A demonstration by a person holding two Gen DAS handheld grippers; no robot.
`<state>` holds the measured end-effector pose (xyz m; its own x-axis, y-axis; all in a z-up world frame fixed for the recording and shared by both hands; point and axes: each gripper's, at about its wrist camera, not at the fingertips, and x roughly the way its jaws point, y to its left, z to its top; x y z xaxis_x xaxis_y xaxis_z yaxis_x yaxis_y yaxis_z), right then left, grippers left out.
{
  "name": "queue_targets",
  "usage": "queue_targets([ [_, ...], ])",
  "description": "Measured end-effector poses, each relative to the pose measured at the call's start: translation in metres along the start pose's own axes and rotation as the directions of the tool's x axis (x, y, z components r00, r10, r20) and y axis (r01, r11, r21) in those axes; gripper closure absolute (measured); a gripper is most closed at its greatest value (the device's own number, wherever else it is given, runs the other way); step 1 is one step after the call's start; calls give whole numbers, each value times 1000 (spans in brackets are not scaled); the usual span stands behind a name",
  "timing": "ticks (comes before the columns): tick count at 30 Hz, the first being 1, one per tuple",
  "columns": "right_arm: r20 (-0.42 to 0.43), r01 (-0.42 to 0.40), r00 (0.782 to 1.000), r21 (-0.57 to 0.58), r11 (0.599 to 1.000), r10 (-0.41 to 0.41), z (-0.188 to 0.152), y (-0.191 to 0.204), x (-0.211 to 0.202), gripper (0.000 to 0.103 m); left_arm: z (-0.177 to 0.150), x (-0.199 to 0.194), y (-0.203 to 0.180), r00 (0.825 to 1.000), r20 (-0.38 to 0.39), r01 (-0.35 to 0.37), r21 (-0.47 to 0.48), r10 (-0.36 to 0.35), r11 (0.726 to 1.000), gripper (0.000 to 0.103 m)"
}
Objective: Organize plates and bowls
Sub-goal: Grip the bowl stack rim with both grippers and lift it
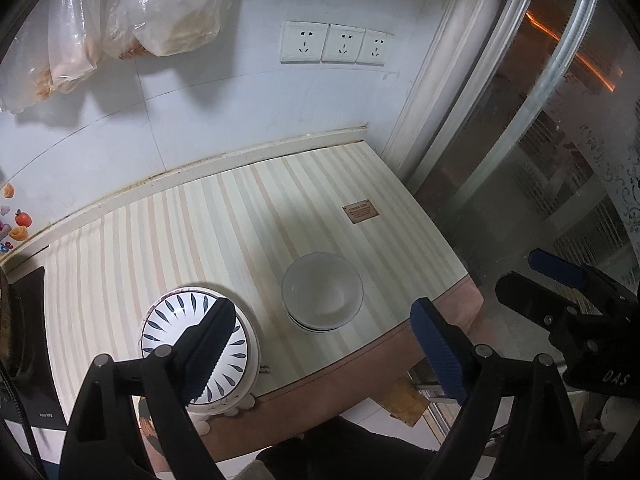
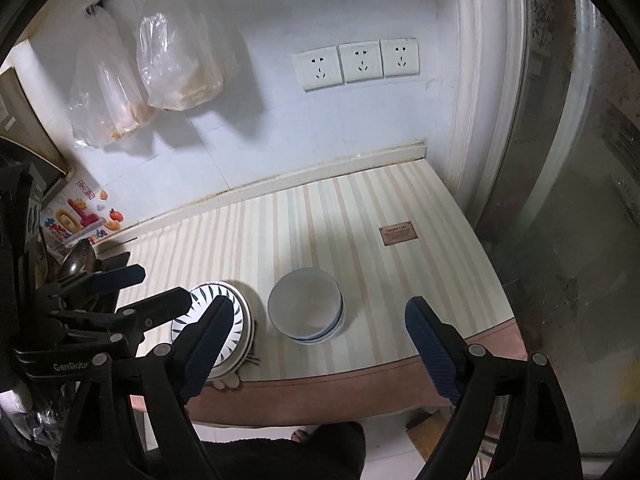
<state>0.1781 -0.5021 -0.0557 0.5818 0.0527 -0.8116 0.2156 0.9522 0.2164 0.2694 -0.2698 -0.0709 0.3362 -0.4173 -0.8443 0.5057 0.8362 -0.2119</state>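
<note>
Dim overhead light, fisheye-warped edges

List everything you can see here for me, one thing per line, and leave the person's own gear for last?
patterned plates: a stack, count unclear, white with dark leaf marks, near-left table edge
white bowls: a nested stack, count unclear, right of the plates, apart from them
table: one, cream and beige stripes, against the wall
brown label: one, on the table's far right
wall sockets: three, white, in a row above the table
plastic bags: several, clear, hanging on the wall upper left
glass door: one, frosted pattern, right side
left gripper: black, blue-padded fingers, open, empty
right gripper: same make, open, empty
</note>
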Motion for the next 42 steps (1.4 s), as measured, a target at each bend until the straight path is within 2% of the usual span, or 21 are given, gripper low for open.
queue_targets([
  [6,-34,-29,999,31,999,30,4,-11,25,13,2,23,4,999,-30,-37,-15,37,999,13],
  [12,-120,-51,991,65,997,59,2,-32,82,13,6,69,14,993,-90,-85,-36,82,996,13],
  [17,-192,-79,977,103,992,98,-1,-50,136,13,9,110,18,984,-151,-101,-27,96,994,13],
  [21,-256,-113,955,150,982,149,-7,-65,185,13,11,148,26,972,-212,-109,-32,100,993,13],
  [24,-309,-151,929,187,971,203,-13,-75,226,13,10,186,36,958,-281,-75,-50,58,996,13],
  [28,-367,-207,884,247,947,289,-24,-81,276,13,4,236,54,914,-406,-39,-95,-3,995,13],
  [31,-396,-252,847,289,924,355,-32,-84,310,13,0,261,65,887,-461,-32,-135,-34,990,13],
  [35,-441,-289,797,322,902,413,-43,-83,345,13,-5,281,70,856,-501,28,-197,-125,980,14],
  [36,-449,-301,783,332,894,430,-46,-82,355,13,-5,284,70,854,-500,43,-204,-142,978,20],
  [38,-462,-306,768,341,889,442,-53,-81,367,15,-7,294,68,842,-513,64,-206,-163,976,28],
  [40,-481,-303,750,360,882,454,-59,-81,379,25,-10,302,67,823,-528,95,-231,-207,968,34],
  [42,-492,-307,731,382,871,473,-64,-81,389,31,-11,305,65,818,-517,129,-261,-251,957,35],
])
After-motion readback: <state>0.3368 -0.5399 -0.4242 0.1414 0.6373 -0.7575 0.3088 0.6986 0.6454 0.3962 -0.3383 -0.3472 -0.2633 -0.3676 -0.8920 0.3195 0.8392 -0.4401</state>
